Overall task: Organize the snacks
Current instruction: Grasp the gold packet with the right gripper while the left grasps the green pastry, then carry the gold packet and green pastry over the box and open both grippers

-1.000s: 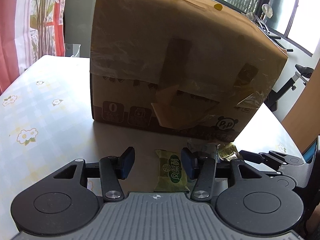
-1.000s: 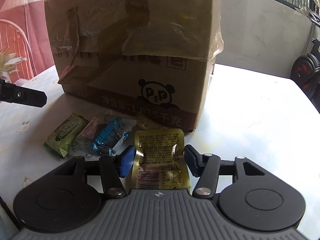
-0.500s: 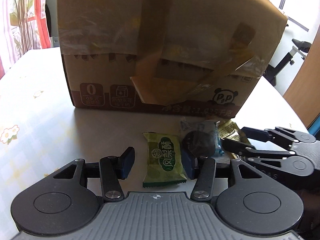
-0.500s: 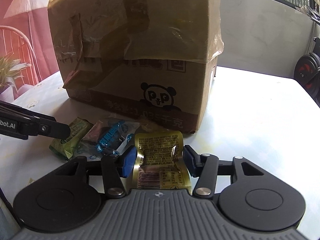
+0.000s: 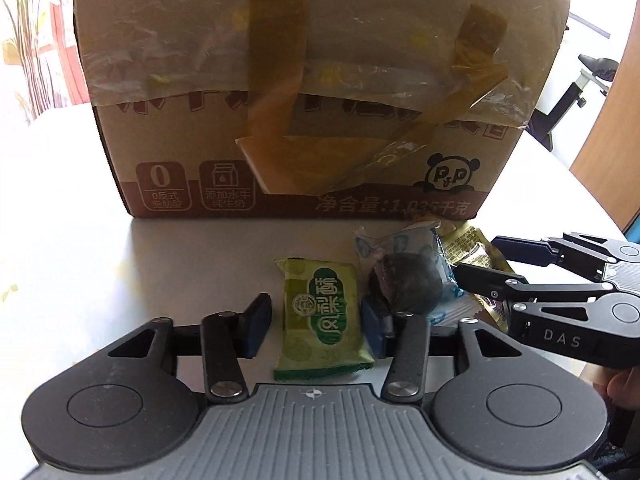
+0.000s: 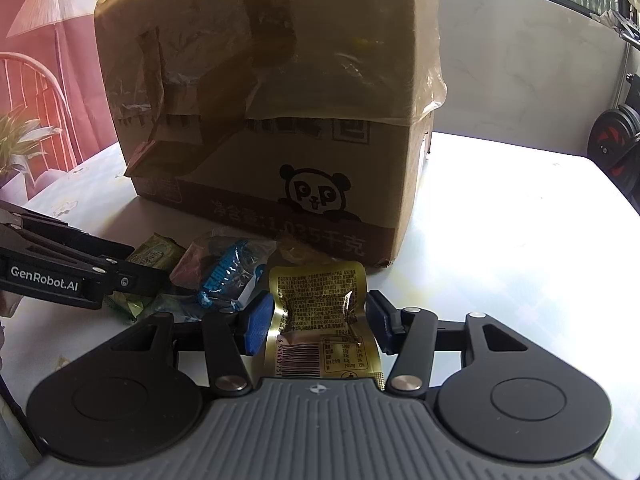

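In front of the cardboard box [image 5: 312, 92], the left gripper [image 5: 316, 322], jaws just closing, brackets the green snack [image 5: 320, 312] ungripped, while the right gripper [image 6: 318, 322] seemingly pinches the gold packet [image 6: 320, 320]; either slick wrapper could squirt free, nudging the blue-wrapped snack [image 6: 228, 276].

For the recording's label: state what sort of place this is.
Probably a home, a dining or living area. A floral tablecloth covers the table, red curtains and a houseplant stand to one side, and exercise gear with weight plates sits by the window.
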Action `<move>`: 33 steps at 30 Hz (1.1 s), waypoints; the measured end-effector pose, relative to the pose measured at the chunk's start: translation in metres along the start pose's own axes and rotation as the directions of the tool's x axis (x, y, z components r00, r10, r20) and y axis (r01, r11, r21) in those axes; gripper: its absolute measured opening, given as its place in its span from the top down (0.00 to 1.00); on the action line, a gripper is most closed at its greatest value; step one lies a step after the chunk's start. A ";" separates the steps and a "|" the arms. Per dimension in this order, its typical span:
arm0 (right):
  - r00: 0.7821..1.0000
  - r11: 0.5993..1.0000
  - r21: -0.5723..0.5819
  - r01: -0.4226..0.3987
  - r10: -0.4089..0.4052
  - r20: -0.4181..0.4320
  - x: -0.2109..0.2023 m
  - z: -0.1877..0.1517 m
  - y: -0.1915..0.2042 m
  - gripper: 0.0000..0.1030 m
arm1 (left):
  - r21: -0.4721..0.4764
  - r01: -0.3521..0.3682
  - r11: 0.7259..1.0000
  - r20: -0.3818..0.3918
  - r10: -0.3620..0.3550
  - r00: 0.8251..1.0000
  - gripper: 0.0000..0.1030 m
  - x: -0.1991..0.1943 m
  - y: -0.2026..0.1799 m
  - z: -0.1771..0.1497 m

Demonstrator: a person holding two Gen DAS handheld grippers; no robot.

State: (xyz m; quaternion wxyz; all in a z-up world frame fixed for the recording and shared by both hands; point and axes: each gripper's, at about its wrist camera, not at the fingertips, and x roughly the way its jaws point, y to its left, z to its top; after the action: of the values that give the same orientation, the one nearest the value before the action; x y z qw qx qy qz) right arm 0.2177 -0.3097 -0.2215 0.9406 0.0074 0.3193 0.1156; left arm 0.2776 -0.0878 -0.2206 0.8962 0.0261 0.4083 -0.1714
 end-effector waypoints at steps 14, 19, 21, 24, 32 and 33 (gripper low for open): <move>1.000 1.000 0.004 0.001 -0.001 -0.005 0.002 0.000 -0.001 0.47 | -0.044 0.007 0.999 0.017 -0.007 1.000 0.60 -0.010 0.008 -0.009; 1.000 1.000 0.004 -0.001 0.001 -0.005 0.002 0.000 -0.001 0.47 | -0.063 0.010 0.998 0.017 -0.009 1.000 0.60 -0.013 0.011 -0.010; 1.000 1.000 0.002 0.001 -0.001 -0.005 0.002 0.000 0.000 0.47 | -0.070 0.012 0.997 0.030 -0.010 1.000 0.60 -0.017 0.012 -0.009; 1.000 1.000 -0.003 0.006 -0.006 0.016 -0.004 0.000 0.001 0.47 | -0.071 0.007 0.997 0.062 -0.003 0.998 0.60 -0.029 0.014 -0.007; 0.992 0.999 0.046 0.019 -0.025 0.122 -0.044 0.003 -0.011 0.47 | -0.007 -0.015 1.000 0.194 0.016 0.981 0.60 -0.076 0.012 0.010; 0.990 0.998 0.054 0.019 -0.027 0.141 -0.051 0.006 -0.013 0.47 | 0.001 -0.014 1.000 0.218 0.014 0.976 0.60 -0.083 0.012 0.013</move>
State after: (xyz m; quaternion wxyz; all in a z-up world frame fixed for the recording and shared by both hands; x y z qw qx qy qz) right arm 0.1848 -0.3331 -0.1867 0.9617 0.0366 0.2544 0.0954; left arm 0.2408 -0.0557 -0.1513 0.9367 0.0112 0.3071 -0.1675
